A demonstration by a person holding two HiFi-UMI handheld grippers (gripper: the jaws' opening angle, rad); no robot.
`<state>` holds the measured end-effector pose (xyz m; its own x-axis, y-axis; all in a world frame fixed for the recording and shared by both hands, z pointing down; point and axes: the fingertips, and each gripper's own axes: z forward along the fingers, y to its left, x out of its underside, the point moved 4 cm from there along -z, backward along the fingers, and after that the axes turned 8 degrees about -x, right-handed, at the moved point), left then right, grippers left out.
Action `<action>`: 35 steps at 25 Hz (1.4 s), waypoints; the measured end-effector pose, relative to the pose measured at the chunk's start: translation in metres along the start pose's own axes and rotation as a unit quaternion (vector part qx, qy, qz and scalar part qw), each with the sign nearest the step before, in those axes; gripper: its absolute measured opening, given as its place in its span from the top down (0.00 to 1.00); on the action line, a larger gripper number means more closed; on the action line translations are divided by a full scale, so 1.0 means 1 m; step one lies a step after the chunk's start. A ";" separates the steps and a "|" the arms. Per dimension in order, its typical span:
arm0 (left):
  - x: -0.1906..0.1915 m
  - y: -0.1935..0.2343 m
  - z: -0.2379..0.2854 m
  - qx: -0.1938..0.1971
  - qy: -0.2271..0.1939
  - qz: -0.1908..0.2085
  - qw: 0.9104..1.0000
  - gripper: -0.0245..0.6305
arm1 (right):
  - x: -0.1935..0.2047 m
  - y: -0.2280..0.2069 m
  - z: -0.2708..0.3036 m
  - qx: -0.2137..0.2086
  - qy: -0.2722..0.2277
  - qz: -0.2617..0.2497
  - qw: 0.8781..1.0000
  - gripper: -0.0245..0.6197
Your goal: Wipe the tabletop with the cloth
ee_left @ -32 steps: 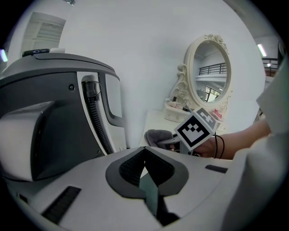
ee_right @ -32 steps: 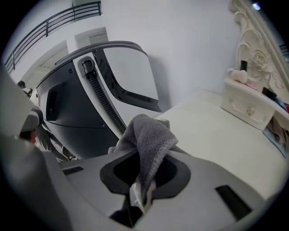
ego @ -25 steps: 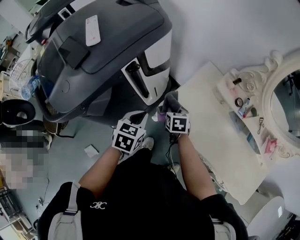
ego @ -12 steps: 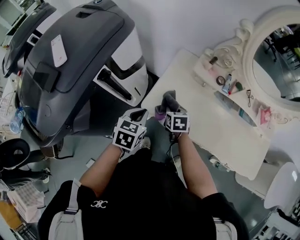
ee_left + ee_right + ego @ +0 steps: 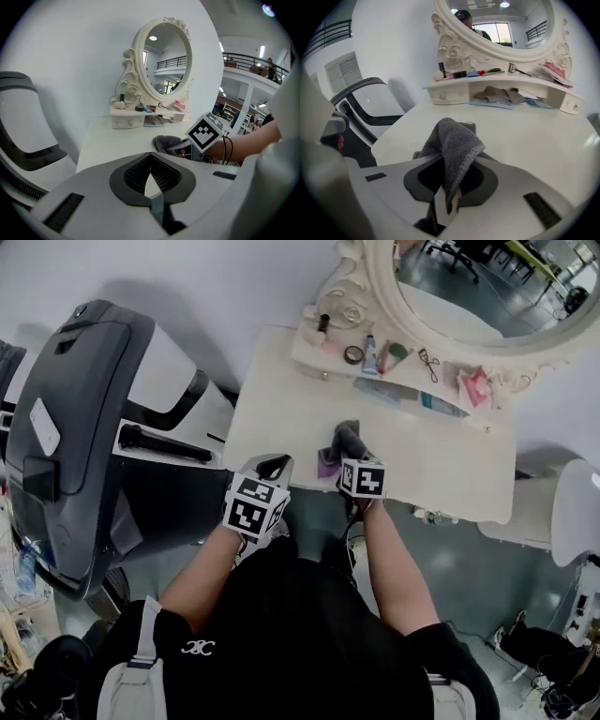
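Two tools (image 5: 150, 176) (image 5: 445, 197), one cloth (image 5: 457, 136), one mirror (image 5: 469, 287)

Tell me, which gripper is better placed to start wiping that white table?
The right gripper: its fingers are shut on the grey cloth, held over the tabletop. The left gripper is shut with nothing in it, by the table's front edge.

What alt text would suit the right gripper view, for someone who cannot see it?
The right gripper has its jaws shut on a grey cloth, which bunches up above a white table. Behind it, an ornate oval mirror rises over a small shelf cluttered with small items, against a white wall.
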<state>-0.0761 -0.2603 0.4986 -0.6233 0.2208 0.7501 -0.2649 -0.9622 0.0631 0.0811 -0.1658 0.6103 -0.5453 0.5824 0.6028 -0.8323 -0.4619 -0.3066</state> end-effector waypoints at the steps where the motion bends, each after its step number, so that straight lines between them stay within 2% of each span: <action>1: -0.003 -0.010 0.005 0.011 0.001 0.009 1.000 0.95 | 0.004 -0.013 -0.007 0.009 -0.003 0.010 1.000 0.87; 7: -0.022 -0.067 0.029 0.064 0.005 0.061 0.996 0.95 | 0.023 -0.084 -0.049 0.053 -0.021 0.064 0.996 0.87; 16: -0.040 -0.130 0.063 0.107 0.007 0.109 0.988 0.95 | 0.055 -0.165 -0.102 0.105 -0.051 0.119 0.986 0.87; 26: -0.062 -0.216 0.111 0.131 0.000 0.135 0.982 0.95 | 0.090 -0.263 -0.159 0.151 -0.062 0.120 0.979 0.87; 35: -0.082 -0.299 0.150 0.149 0.019 0.168 0.974 0.95 | 0.129 -0.379 -0.233 0.197 -0.081 0.171 0.962 0.87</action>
<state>0.1648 -0.0142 0.5174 -0.6666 -0.1134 0.7367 0.1793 -0.9837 0.0108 0.3028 0.2398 0.6323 -0.7307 0.2549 0.6333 -0.4881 -0.8436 -0.2236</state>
